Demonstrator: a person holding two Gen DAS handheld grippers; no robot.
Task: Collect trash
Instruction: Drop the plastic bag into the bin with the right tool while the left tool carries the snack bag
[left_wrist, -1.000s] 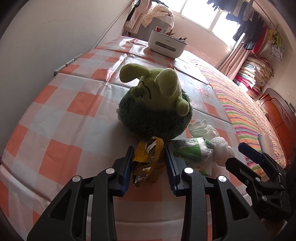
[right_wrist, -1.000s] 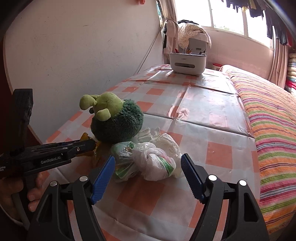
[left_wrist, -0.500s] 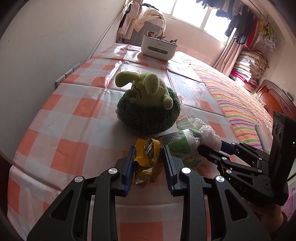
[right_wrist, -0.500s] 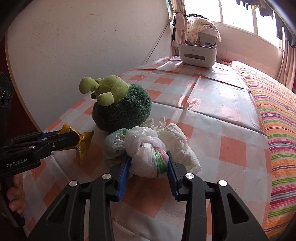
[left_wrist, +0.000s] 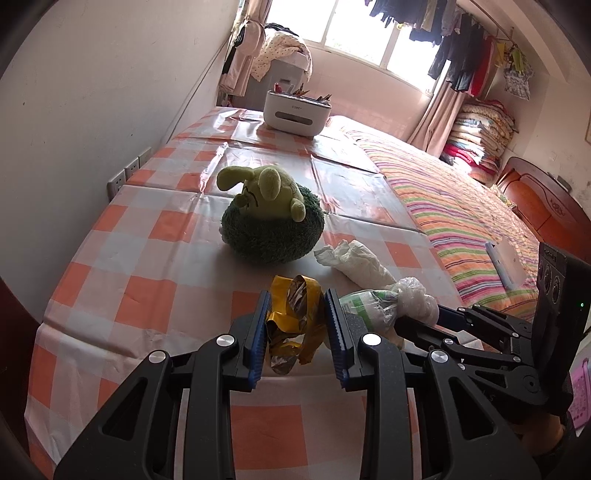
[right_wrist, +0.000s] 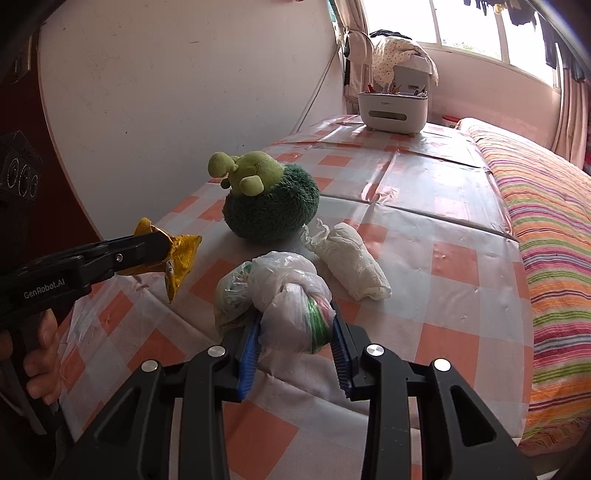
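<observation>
Wrapper inside left hand-held gripper (clamped)

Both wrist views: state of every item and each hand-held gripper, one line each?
Left hand-held gripper: shut on the yellow wrapper.
Yellow wrapper: crumpled, pinched, lifted clear of the table.
Right hand-held gripper: shut on the knotted plastic bag.
Knotted plastic bag: tied, full, pads pressing its sides.
White tissue wad: crumpled, lying loose on the checked tablecloth.
Green plush toy: sitting on the table, untouched.
White caddy: upright at the far end.
</observation>
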